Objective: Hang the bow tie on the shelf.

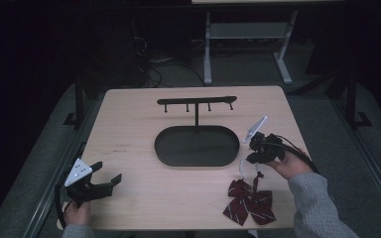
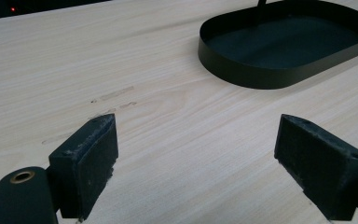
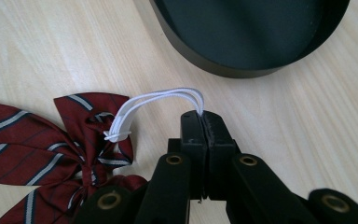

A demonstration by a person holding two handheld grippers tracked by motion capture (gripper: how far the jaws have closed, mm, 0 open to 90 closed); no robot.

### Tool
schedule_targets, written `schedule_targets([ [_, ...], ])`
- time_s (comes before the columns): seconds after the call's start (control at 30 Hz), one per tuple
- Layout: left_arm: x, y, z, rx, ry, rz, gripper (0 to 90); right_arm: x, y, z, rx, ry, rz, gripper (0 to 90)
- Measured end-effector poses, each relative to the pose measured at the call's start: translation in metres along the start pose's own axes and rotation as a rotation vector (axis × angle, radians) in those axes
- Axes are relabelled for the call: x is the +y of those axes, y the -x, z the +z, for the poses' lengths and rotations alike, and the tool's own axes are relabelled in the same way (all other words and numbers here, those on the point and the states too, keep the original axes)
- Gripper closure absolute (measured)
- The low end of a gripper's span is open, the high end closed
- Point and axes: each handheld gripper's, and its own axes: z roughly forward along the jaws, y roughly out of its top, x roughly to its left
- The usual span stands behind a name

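My right gripper [image 3: 204,122] has its jaws pressed fully together, pinching the white elastic loop [image 3: 158,100] of a dark red striped bow tie [image 3: 51,154]. The elastic arcs from my pads back to the bow's centre knot, where it is fastened. The bow itself lies on the light wooden table [image 1: 129,129], near its front edge on my right side, just below my right gripper [image 1: 260,148] in the high view, with the bow tie [image 1: 249,201] spread flat and the elastic [image 1: 243,167] rising from it to my jaws.

My left gripper [image 2: 196,154] has its jaws wide apart with nothing between them but bare tabletop. In the high view it [image 1: 104,182] rests near the table's front left corner, well apart from the bow.

Beyond both grippers, at the table's middle, stands a black oval tray [image 1: 197,146]. From its far rim a thin post rises to a horizontal bar with small pegs [image 1: 197,101].
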Motion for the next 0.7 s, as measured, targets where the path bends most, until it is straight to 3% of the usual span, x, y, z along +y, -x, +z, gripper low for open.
schedule_targets([
  [0.7,0.001,0.001,0.001,-0.002,-0.002,0.004,13.1,0.008,-0.011,-0.028,-0.012,0.048,-0.050,88.3],
])
